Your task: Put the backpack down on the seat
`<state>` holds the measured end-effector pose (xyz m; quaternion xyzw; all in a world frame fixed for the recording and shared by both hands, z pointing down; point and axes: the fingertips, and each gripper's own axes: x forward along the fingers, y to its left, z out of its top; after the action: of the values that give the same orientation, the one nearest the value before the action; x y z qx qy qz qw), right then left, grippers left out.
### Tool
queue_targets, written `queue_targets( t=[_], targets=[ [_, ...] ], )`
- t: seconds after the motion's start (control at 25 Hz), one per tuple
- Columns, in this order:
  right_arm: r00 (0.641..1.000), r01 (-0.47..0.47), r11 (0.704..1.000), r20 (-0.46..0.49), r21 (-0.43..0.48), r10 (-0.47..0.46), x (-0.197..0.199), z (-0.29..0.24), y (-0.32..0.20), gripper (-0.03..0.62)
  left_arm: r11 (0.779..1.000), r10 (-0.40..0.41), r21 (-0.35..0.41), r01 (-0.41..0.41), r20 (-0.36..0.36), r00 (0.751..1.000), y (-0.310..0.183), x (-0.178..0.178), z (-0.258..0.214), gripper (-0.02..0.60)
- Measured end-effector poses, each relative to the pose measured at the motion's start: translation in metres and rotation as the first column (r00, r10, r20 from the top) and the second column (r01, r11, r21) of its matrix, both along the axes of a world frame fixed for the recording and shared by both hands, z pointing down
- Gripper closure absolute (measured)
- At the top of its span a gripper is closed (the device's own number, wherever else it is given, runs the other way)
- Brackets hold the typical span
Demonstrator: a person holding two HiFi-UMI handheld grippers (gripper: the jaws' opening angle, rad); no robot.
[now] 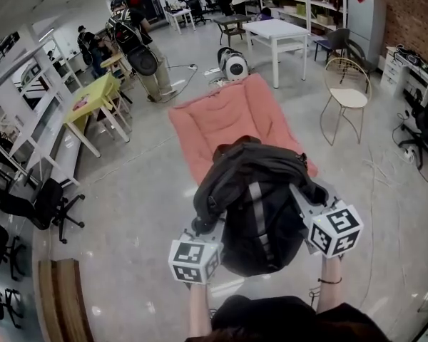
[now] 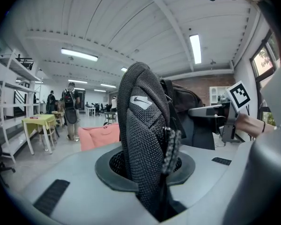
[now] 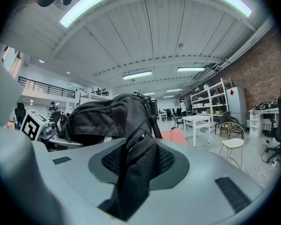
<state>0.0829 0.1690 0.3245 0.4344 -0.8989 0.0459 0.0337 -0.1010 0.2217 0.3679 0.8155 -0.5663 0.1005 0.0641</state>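
The left gripper [image 2: 152, 172] and right gripper [image 3: 131, 172] each pinched a mesh strap [image 2: 140, 125] of the backpack [image 1: 260, 212], held over the pink seat's [image 1: 221, 120] near edge, so lowering the 2 evenly, further forward, seemed wisest.

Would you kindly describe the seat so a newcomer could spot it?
On the grey floor mid-room, just beyond the held backpack, lies the seat. It is a low, pink, padded lounger, unlike the wire chair and white table nearby.
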Motion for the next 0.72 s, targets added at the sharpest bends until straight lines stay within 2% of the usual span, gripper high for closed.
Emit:
queue_targets(
  t=[0.16, 0.44, 0.72],
  targets=[
    [1.000, -0.017, 1.000, -0.002, -0.010, 0.017, -0.013, 0.002, -0.041, 0.485, 1.000, 0.015, -0.011, -0.015, -0.007, 1.000, -0.045, -0.013, 0.003, 0.474],
    [0.998, -0.059, 0.998, -0.014, -0.032, 0.059, -0.015, 0.010, -0.111, 0.485, 0.998, 0.056, -0.031, -0.056, -0.014, 0.998, -0.120, -0.016, 0.012, 0.474],
    [0.995, -0.100, 0.994, -0.002, -0.037, 0.100, -0.020, 0.023, -0.156, 0.485, 0.995, 0.093, -0.040, -0.093, -0.008, 0.996, -0.169, -0.023, 0.025, 0.474]
  ],
)
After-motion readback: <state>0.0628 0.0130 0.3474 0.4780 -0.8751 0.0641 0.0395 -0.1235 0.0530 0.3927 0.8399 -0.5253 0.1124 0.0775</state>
